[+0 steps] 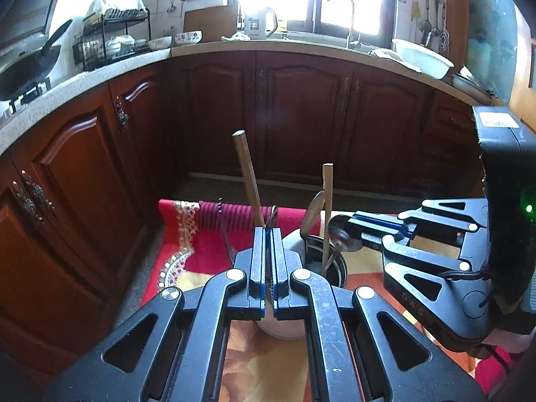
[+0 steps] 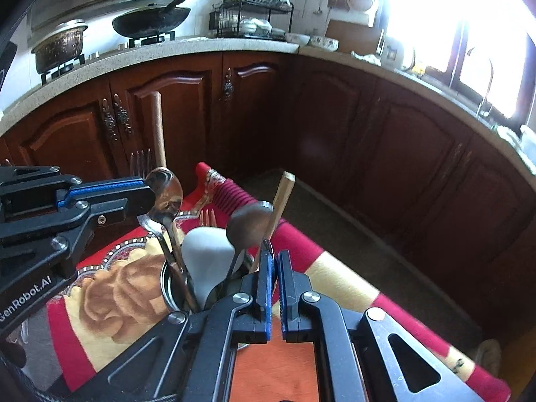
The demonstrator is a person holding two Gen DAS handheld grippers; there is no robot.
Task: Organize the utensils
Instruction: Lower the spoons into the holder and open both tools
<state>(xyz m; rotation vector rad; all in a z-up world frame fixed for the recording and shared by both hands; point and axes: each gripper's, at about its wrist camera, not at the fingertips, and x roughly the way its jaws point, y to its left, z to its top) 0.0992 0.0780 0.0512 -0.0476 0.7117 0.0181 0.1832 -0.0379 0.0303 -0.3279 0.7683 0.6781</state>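
Observation:
A round metal utensil holder [image 2: 169, 289] stands on a red patterned cloth; it also shows in the left wrist view [image 1: 330, 268]. It holds a grey spatula [image 2: 207, 261], a dark spoon [image 2: 249, 224] and a wooden stick [image 2: 283, 194]. My left gripper [image 1: 268, 234] is shut on a steel spoon [image 2: 165, 194], bowl up, above the holder, beside a long wooden handle [image 1: 248, 177]. My right gripper [image 2: 275, 258] is nearly shut with a narrow gap, at the holder's right rim; whether it grips anything is unclear.
The red and yellow patterned cloth [image 2: 341, 278] covers the work surface. Dark wooden cabinets [image 1: 294, 114] curve around behind. The counter carries a wok [image 2: 150, 20], a pot [image 2: 60, 47], a dish rack [image 2: 251, 16] and a kettle [image 1: 259, 23].

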